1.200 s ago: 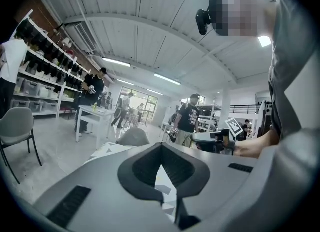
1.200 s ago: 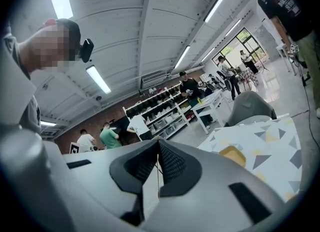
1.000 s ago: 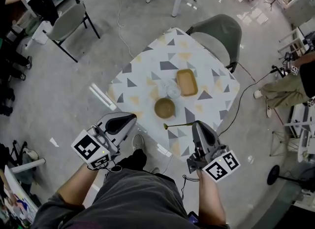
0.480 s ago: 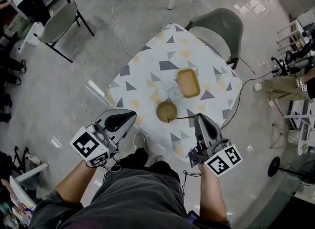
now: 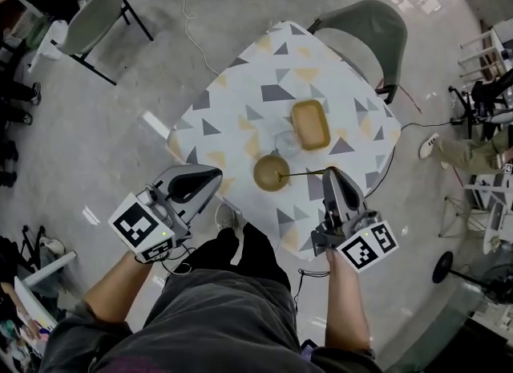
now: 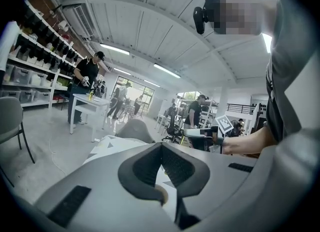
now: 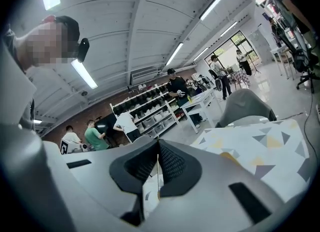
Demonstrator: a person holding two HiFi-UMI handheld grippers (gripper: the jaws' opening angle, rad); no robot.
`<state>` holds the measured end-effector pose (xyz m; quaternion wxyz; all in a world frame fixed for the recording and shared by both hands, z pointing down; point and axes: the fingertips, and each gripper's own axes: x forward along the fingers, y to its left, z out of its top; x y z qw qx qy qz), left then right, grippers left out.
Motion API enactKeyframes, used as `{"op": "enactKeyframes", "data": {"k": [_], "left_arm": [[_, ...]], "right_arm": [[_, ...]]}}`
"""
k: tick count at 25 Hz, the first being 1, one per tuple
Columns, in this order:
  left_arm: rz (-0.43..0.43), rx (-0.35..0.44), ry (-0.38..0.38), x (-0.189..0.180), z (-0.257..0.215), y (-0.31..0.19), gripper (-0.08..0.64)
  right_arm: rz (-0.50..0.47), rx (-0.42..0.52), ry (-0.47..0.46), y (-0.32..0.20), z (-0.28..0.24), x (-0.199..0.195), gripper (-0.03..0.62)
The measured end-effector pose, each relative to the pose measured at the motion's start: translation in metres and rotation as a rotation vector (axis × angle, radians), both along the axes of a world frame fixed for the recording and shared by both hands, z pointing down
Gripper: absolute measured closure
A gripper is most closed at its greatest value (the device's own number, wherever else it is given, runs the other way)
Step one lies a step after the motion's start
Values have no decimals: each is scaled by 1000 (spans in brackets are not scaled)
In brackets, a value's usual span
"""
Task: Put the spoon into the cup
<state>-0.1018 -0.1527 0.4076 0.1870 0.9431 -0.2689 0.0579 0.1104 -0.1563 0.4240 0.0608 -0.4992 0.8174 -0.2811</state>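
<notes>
Triangle-patterned tabletop [image 5: 240,107] below, and the right claw [image 5: 331,174], clamped on the thin, golden-looking spoon [image 5: 304,174], has carried it forward. The tip was short of the round, glossy brown cup [image 5: 264,169] a second ago and now hangs over it, left of the claw. Lowering comes next, I'd say. Left claw [image 5: 215,174] closed, empty, farther left.

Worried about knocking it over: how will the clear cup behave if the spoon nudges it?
The clear cup looks small and transparent, glass or plastic, so it is probably light and apt to slide or tip. It stands close to the brown bowl, which might check a slide that way. The long spoon could lever it over.
</notes>
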Motion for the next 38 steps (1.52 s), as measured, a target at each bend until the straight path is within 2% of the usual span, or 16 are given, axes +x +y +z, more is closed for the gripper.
{"op": "enactKeyframes", "data": {"k": [22,29,38], "left_arm": [[-155,-71,-85,42,57,-29,545],[-194,-97,-92,47,77,-34,545],[-201,-121,-112,51,98,-31,545]], "right_arm": [[-64,-41,-71,-85,84,46,571],[-85,-68,-89,-103,116,48,571],[-109,-86,-75,-110,148,43,571]]}}
